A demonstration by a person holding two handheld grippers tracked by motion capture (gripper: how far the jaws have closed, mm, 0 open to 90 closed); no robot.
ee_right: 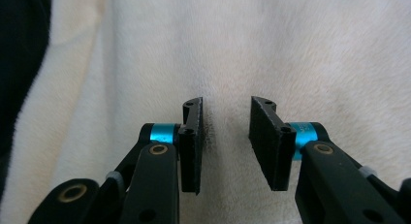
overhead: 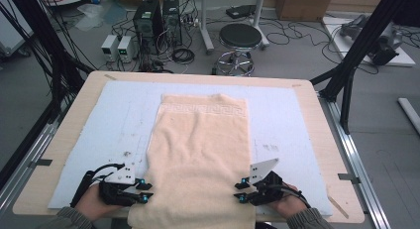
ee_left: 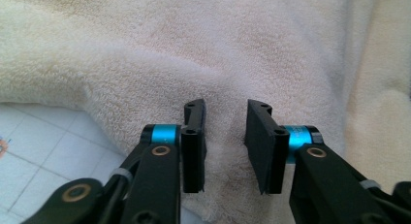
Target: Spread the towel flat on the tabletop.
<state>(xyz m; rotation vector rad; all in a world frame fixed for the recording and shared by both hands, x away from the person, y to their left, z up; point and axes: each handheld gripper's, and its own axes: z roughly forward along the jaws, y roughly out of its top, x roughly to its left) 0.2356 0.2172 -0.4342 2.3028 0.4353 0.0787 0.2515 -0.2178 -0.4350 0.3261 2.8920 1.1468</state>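
Two grippers flank our near towel edge: the left gripper point(overhead: 144, 192) at seven o'clock, the right gripper point(overhead: 241, 190) at five, each with jaws apart over terry pile, clamping nothing. The towel point(overhead: 200, 154) runs from six toward twelve on the table point(overhead: 317, 140), overhanging near us. We judge it soft, light and floppy; best pinched at the near corners.

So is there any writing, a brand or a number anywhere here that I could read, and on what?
None can be read.
Towel: a woven key-pattern border at its far end, no letters.
Blue collar by the right gripper's fingers: faint marks, too blurred to read.
Two white boxes on the floor: small lit displays, too small to read.
Grey mat: scuffs, no text.
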